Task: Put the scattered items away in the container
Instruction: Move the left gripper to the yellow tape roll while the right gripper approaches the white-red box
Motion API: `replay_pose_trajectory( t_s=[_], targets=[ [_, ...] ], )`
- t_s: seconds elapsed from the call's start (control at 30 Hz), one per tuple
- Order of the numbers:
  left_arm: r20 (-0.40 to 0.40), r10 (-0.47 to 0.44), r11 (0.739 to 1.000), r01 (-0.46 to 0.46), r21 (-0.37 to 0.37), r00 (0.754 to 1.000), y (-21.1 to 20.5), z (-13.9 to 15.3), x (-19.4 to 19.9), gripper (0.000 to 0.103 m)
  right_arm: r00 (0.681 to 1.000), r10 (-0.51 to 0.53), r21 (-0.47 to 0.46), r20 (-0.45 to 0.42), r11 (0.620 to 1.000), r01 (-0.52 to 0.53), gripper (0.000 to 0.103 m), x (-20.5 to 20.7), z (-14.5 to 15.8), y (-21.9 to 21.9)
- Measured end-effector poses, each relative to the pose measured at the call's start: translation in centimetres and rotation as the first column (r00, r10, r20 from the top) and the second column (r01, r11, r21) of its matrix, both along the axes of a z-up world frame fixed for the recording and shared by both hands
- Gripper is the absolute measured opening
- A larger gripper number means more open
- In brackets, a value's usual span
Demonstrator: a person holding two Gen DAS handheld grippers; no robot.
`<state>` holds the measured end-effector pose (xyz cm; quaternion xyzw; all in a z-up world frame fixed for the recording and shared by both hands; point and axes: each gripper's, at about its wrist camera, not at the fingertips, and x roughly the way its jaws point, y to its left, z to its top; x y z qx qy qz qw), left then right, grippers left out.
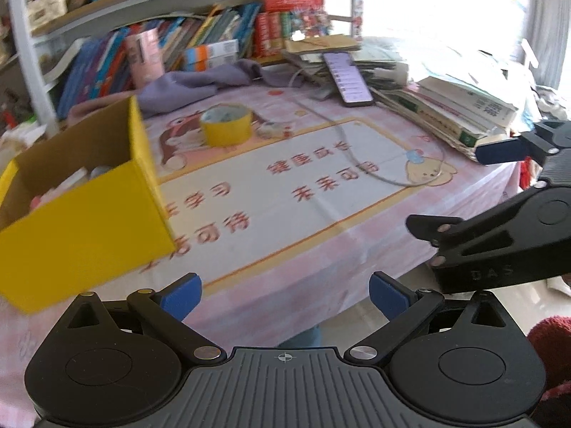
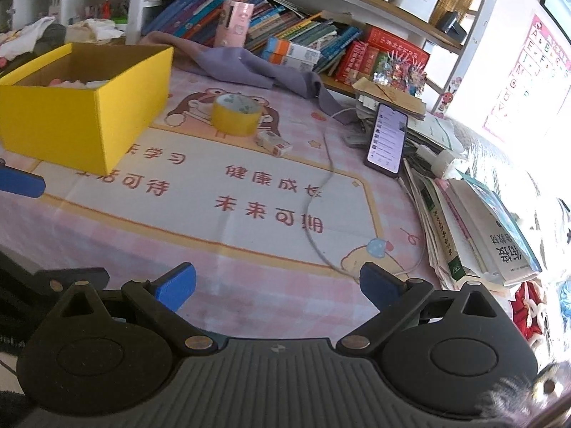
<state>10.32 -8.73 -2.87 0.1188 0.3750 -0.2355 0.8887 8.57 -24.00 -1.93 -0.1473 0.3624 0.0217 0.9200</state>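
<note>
A yellow cardboard box (image 1: 85, 214) (image 2: 89, 107) stands at the left of the pink tablecloth, with pale items lying inside it. Behind the middle of the cloth stands a yellow tape roll (image 1: 226, 126) (image 2: 235, 116), and a small white box (image 2: 274, 143) (image 1: 273, 130) lies just right of the roll. My left gripper (image 1: 285, 296) hangs open over the table's near edge, nothing between its blue pads. My right gripper (image 2: 278, 287) is open too, low over the near side of the cloth and empty. In the left wrist view the right gripper's blue fingertip (image 1: 499, 151) shows at the far right.
A phone (image 2: 387, 139) leans on stacked papers at the back right, with a white cable (image 2: 321, 192) trailing across the cloth. Books (image 2: 474, 228) are piled along the right edge. A purple cloth (image 2: 246, 67) and a bookshelf (image 1: 185, 35) line the back.
</note>
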Motion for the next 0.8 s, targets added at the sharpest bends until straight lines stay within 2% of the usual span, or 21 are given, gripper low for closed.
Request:
replay_pose_trajectory(
  t_s=[0.33, 0.43, 0.53, 0.6, 0.8],
  targets=[
    [0.006, -0.077, 0.997, 0.077, -0.006, 0.997, -4.9, -0.1, 5.1, 0.101, 0.999, -0.051, 0.019, -0.002, 0.998, 0.051, 0.097, 4.8, -0.1, -3.8],
    [0.006, -0.072, 0.997, 0.072, -0.005, 0.997, -6.2, 0.0, 6.6, 0.101, 0.998, -0.062, 0.033, 0.004, 0.998, 0.062, 0.096, 6.7, 0.2, -5.5],
    [0.013, -0.022, 1.000, 0.022, -0.010, 1.000, -7.2, 0.3, 8.3, 0.101, 0.998, -0.057, 0.048, 0.009, 0.997, 0.056, 0.095, 8.7, 0.4, -6.9],
    [0.025, 0.030, 0.999, -0.030, -0.017, 0.999, -7.5, 0.7, 9.6, 0.101, 0.999, -0.037, 0.050, 0.005, 0.998, 0.037, 0.091, 10.2, 0.5, -7.7],
    [0.044, 0.181, 0.983, -0.180, -0.017, 0.983, -7.7, 2.1, 14.1, 0.101, 0.998, 0.063, 0.090, -0.009, 0.994, -0.062, 0.088, 15.1, 0.0, -9.1]
  ],
)
